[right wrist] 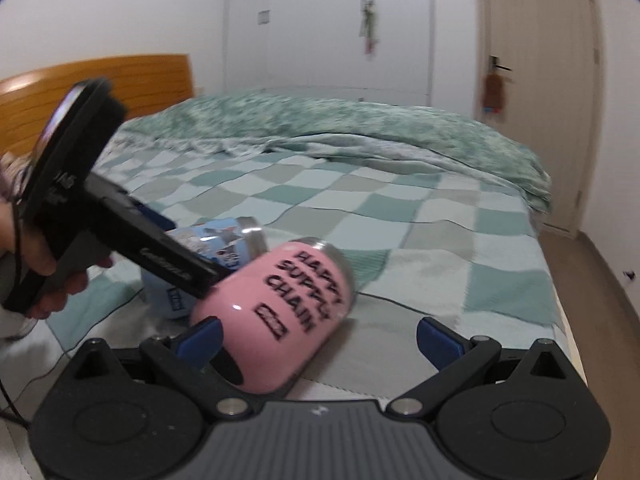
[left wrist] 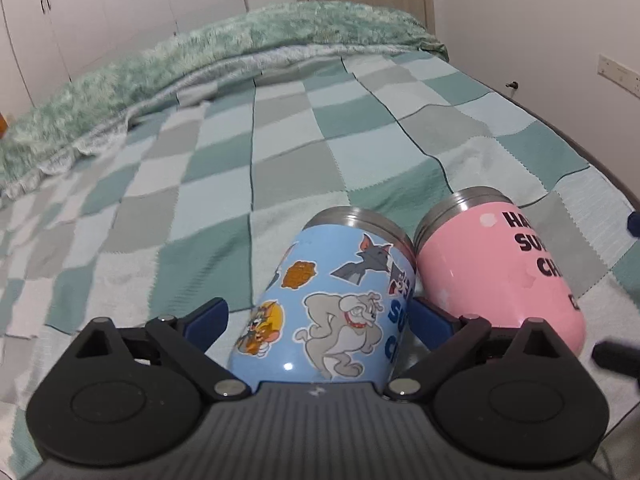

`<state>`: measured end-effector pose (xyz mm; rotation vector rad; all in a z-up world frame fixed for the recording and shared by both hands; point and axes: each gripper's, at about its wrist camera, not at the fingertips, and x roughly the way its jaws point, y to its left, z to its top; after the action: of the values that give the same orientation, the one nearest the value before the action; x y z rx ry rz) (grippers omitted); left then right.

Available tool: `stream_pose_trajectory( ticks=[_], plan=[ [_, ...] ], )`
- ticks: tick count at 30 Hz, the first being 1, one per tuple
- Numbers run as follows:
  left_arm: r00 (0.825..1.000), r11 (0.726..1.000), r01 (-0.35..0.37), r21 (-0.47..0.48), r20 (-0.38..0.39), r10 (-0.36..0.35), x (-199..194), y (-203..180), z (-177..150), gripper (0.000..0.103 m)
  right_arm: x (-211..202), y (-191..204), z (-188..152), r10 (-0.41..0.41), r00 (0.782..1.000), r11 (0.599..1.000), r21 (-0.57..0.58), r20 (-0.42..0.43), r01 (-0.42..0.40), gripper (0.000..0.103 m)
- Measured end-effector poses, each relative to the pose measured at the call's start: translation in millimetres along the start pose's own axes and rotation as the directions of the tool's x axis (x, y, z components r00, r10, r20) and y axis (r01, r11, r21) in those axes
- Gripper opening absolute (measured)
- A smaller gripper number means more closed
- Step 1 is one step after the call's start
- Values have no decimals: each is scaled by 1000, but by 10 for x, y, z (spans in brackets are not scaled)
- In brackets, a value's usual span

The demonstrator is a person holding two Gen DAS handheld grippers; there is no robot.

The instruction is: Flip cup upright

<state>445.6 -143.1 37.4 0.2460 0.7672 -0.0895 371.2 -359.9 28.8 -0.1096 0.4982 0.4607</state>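
A blue cartoon-print cup (left wrist: 328, 304) lies on its side on the checked bedspread (left wrist: 200, 200), steel rim pointing away. My left gripper (left wrist: 318, 320) is open with its blue fingers on either side of the cup's base, the right finger wedged against the pink cup. A pink cup (left wrist: 496, 268) with black lettering lies on its side touching the blue one. In the right wrist view the pink cup (right wrist: 276, 316) lies between my open right gripper's (right wrist: 320, 340) fingers, nearer the left finger (right wrist: 200, 340). The blue cup (right wrist: 216, 248) is partly hidden behind the left gripper body (right wrist: 120, 220).
A fluffy green blanket (left wrist: 224, 48) is bunched along the far side of the bed. A wooden headboard (right wrist: 92, 84) stands at the left, a door (right wrist: 536, 92) at the right. The bed edge (right wrist: 568, 320) and floor lie to the right.
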Motion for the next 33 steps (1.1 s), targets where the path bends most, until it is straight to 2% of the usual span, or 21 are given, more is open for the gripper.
stream_pose_trajectory(
  ticks=[2, 8, 13, 16, 20, 24, 27, 33],
  plan=[
    [1000, 1000, -9, 21, 3, 8, 3, -23, -10, 99, -8, -47, -28, -27, 1000, 999, 19, 6, 26, 103],
    [997, 998, 67, 15, -28, -67, 90, 23, 8, 99, 20, -61, -62, -27, 1000, 999, 24, 2, 27, 103],
    [1000, 1000, 20, 22, 10, -20, 4, 42, -42, 93, -15, -86, -99, -36, 999, 998, 49, 26, 35, 103],
    [1000, 998, 5, 59, 16, -6, -10, -8, -50, 92, -19, -94, -107, -37, 999, 998, 57, 33, 35, 103],
    [1000, 998, 27, 60, -5, -27, 77, -22, -41, 92, -13, -85, -122, -31, 999, 998, 51, 39, 29, 103],
    [1000, 996, -3, 93, -23, 6, 216, -82, -55, 94, -5, -50, -142, -20, 999, 999, 52, 48, 17, 103],
    [1000, 992, -27, 123, 16, 25, 212, -148, -105, 91, -3, -26, -148, -16, 998, 999, 45, 53, 14, 103],
    [995, 994, -6, 110, 102, -5, -13, -213, -210, 90, -89, 55, -114, -28, 996, 999, 35, 80, 25, 103]
  ],
)
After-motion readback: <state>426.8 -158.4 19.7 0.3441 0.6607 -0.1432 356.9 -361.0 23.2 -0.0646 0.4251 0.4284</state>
